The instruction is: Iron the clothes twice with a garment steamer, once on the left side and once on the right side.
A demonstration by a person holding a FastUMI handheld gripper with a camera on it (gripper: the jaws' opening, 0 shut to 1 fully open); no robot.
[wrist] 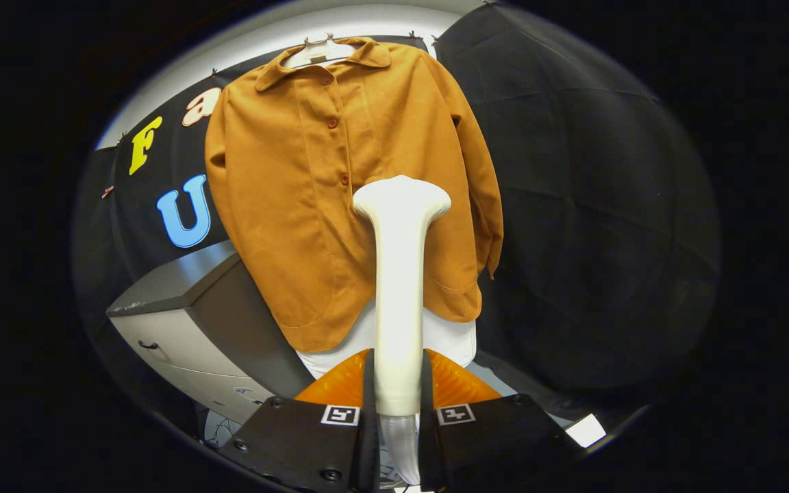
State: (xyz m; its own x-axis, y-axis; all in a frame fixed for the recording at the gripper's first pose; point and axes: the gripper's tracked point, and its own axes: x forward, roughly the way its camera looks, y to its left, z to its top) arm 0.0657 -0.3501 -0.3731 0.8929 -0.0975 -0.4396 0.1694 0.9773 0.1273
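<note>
Fingers (398, 411) clamp one white garment steamer (400, 287) by its handle, both pressing its sides. Its single flared head points toward 12 o'clock, in front of the lower right part of the shirt; whether it touches the cloth I cannot tell. One rust-orange button-front shirt (340, 185) hangs on one pale hanger (319, 51). One grey drawer cabinet (189, 322) stands at 10 o'clock.

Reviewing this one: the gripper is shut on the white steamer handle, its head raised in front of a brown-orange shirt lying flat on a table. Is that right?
Not quite. In the gripper view the brown-orange shirt hangs on a white hanger against the booth's wall, not flat on a table. The rest holds: the gripper is shut on the white steamer handle, with the steamer head raised in front of the shirt.
</note>
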